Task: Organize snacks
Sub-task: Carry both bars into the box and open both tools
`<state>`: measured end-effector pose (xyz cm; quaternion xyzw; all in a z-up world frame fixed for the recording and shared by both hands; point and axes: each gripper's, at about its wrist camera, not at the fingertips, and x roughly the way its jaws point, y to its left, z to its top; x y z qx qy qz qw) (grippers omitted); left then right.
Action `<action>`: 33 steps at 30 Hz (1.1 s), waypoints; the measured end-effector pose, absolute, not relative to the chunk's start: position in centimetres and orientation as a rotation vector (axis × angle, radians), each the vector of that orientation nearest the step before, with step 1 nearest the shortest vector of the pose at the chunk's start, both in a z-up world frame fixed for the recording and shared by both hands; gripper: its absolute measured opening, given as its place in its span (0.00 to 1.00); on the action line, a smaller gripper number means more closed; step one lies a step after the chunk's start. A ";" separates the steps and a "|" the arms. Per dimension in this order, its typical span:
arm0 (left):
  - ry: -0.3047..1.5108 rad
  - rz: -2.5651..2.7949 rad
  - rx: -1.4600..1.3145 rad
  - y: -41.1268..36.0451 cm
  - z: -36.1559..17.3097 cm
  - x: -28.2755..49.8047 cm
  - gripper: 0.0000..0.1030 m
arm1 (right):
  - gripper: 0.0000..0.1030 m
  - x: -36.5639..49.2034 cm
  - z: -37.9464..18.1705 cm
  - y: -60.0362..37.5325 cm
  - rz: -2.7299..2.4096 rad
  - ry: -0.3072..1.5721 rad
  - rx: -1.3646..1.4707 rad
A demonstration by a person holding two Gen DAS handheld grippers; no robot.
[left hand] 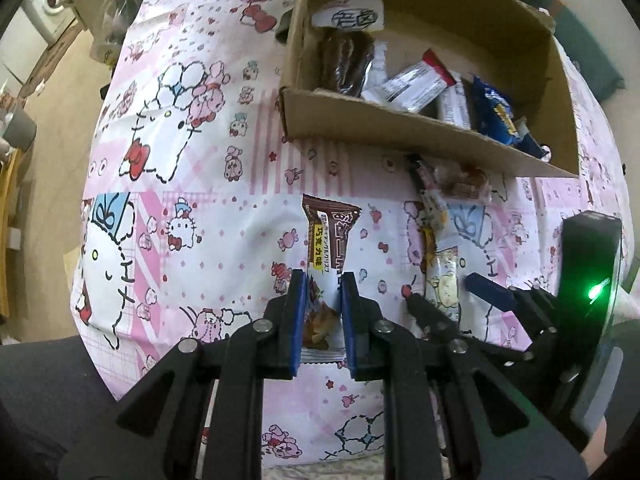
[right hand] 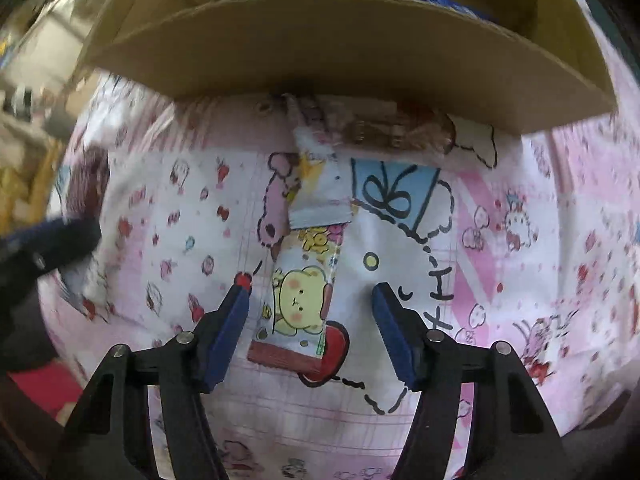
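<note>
Left gripper [left hand: 323, 292] pinches the brown chocolate snack bar [left hand: 325, 256] between its blue pads. Right gripper [right hand: 310, 300] gapes wide around the yellow bear snack [right hand: 302, 292], gripping nothing, near the cardboard box [right hand: 344, 56].

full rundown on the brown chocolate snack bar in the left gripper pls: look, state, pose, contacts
The chocolate snack bar is a long, flat packet in glossy wrapper: brown at the far end, white in the middle with a yellow label strip of dark characters, a brown food picture near the crimped near end. It looks sealed and intact. It lies lengthwise on the pink cartoon cloth, pointing toward the cardboard box but short of it. The left gripper clamps its near half, blue pads against both long edges.
</note>
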<state>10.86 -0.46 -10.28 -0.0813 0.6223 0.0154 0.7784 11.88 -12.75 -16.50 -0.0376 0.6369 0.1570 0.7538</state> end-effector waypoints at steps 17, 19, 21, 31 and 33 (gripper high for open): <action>1.319 0.089 -0.151 0.5 -10.0 10.7 0.13 | 0.27 8.1 -13.8 -17.4 0.524 1.492 0.290; 1.312 0.091 -0.148 0.6 -9.7 10.7 0.13 | 0.27 7.2 -13.0 -18.1 0.548 1.483 0.331; 1.298 0.092 -0.155 0.7 -9.2 10.5 0.13 | 0.27 6.5 -11.8 -18.7 0.580 1.458 0.364; 1.164 0.070 -0.198 1.3 -3.4 10.1 0.13 | 0.27 6.6 -4.0 -22.8 0.658 1.122 0.481; 1.135 0.070 -0.195 1.3 -2.3 10.4 0.13 | 0.27 7.1 -2.9 -24.0 0.637 1.062 0.498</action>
